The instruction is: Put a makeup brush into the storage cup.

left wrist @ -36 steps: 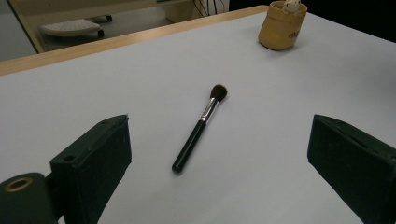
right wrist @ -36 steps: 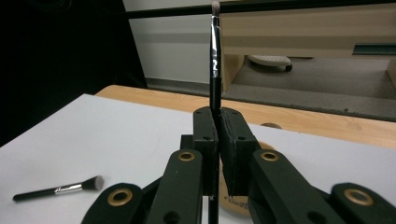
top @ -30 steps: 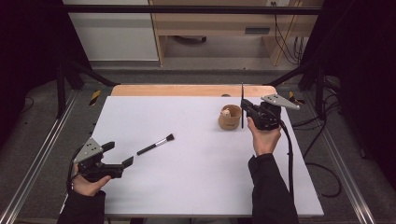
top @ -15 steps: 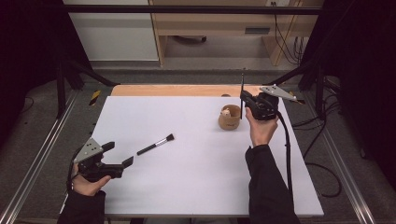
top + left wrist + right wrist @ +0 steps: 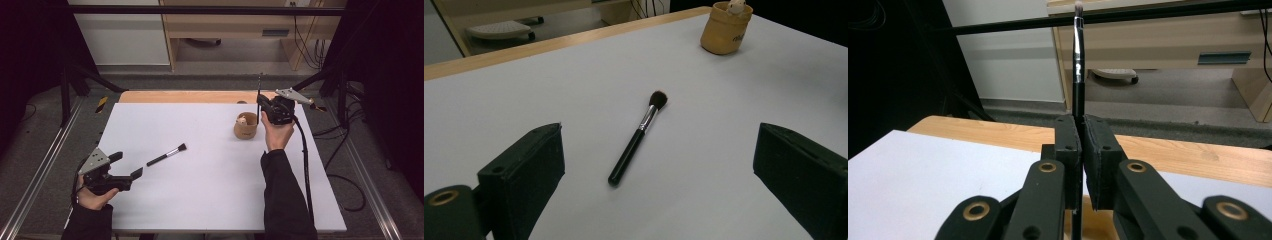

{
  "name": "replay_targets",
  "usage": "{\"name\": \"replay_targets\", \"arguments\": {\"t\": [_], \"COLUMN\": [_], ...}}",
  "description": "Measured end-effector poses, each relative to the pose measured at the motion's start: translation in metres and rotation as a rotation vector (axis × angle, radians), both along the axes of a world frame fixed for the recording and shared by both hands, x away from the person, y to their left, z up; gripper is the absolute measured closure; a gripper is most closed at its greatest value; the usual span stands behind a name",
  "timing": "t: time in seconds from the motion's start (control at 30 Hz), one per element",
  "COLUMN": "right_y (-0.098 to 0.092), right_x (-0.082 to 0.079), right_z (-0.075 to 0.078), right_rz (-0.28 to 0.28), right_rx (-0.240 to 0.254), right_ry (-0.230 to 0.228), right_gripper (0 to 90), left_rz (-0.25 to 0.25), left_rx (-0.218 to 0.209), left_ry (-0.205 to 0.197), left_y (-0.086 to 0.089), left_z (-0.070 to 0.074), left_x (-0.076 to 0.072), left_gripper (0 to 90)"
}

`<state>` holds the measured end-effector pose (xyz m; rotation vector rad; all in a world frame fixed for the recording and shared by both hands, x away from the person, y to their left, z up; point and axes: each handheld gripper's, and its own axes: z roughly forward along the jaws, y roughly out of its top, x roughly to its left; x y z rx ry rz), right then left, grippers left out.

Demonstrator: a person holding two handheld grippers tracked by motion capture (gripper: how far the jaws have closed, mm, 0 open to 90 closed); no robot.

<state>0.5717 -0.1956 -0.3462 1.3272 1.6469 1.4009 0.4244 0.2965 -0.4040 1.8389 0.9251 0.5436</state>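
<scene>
Right hand-held gripper point(image 5: 263, 106), jaws clamped on a thin brush point(image 5: 1077, 55), holds it upright just beside the cup point(image 5: 245, 126) on the table point(image 5: 210, 190). Left hand-held gripper point(image 5: 127, 167) rests wide open and empty near a second brush point(image 5: 638, 136) lying flat.

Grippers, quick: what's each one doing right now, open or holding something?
Left gripper: open, holding nothing.
Right gripper: shut on a thin brush, held upright.
</scene>
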Motion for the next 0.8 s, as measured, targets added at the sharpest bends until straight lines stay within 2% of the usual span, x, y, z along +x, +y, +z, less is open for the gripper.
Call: {"name": "replay_targets", "arguments": {"t": [0.53,0.67,0.8], "right_y": [0.002,0.002,0.002], "right_x": [0.022,0.027,0.03], "right_z": [-0.009,-0.013,-0.017], "right_rz": [-0.022,-0.029,-0.034], "right_rx": [0.014,0.03,0.02], "right_ry": [-0.004,0.002,0.01], "right_gripper": [85.8,85.8,85.8], "left_rz": [0.004,0.007,0.007], "left_rx": [-0.003,-0.006,-0.005], "left_ry": [0.003,0.005,0.003], "left_y": [0.001,0.001,0.002], "left_z": [-0.001,-0.001,-0.001], "left_x": [0.001,0.001,0.001], "left_gripper": [5.6,5.6,5.7]}}
